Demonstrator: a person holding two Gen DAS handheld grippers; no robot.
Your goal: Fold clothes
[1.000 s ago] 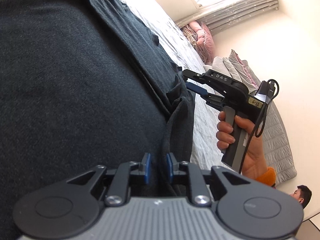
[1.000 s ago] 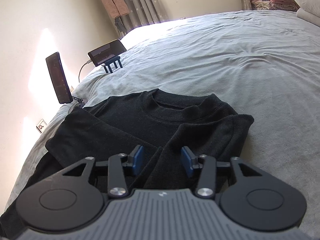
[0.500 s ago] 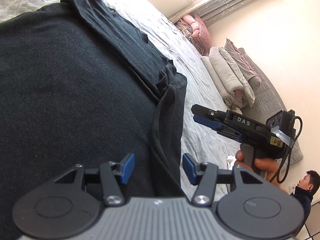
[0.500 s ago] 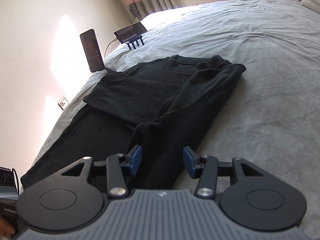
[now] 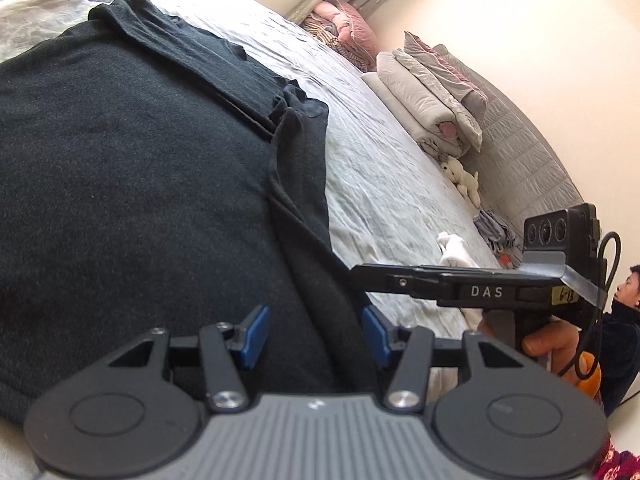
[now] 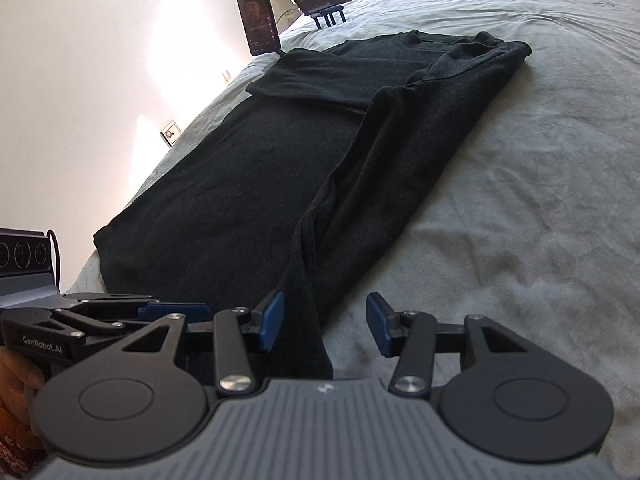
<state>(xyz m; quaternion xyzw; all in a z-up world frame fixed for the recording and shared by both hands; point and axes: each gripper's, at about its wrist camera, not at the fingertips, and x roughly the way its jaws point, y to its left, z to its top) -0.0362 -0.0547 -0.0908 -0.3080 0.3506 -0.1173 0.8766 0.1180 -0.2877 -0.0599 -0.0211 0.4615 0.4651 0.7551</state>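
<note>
Grey bed (image 6: pixel 520 160) bears black sweater (image 6: pixel 280 152); both tools apart, seemingly gripping nothing

The black shirt (image 6: pixel 256 168) lay flat on the grey bed (image 6: pixel 520 160). Both sleeves were folded in over its middle. Its neck pointed away, toward the far end.

A plain black sweater (image 6: pixel 288 152) lies on pale grey bedding (image 6: pixel 520 184); pink pillows (image 5: pixel 344 28) beyond.
</note>
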